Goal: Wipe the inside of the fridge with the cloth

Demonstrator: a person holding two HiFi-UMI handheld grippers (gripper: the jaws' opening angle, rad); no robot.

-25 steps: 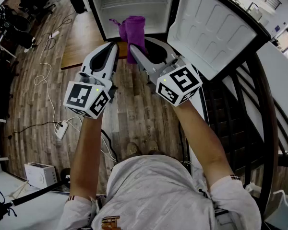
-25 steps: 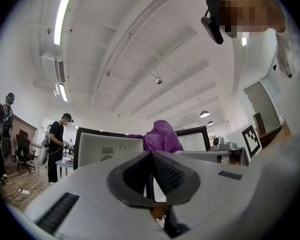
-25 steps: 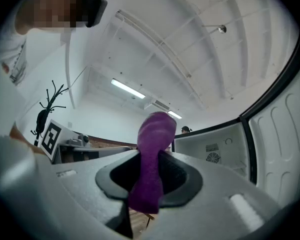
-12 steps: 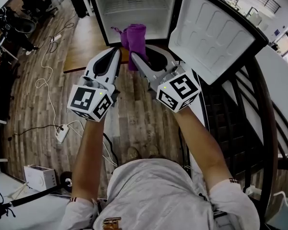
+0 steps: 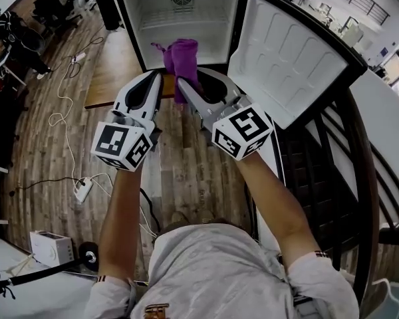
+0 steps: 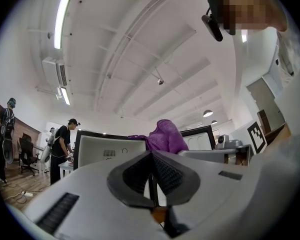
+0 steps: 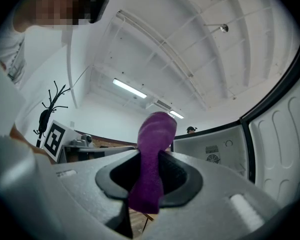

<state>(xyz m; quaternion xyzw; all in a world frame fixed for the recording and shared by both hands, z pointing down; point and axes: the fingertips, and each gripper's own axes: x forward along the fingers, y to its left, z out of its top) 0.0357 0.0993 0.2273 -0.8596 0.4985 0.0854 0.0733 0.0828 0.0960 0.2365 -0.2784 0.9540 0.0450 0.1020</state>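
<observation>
Right gripper [image 5: 191, 85] clamps the cloth [image 5: 183, 57]; the cloth sticks out past the tips, upper centre of frame. Open fridge [image 5: 206, 25] lies straight ahead, just beyond the cloth. Left gripper [image 5: 151, 82] is pinched together, empty, alongside.

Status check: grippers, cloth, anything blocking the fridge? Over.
Right gripper shut on purple cloth; left gripper shut, empty. Cloth held up before the open fridge. Door swung wide right; nothing seen blocking the opening.
</observation>
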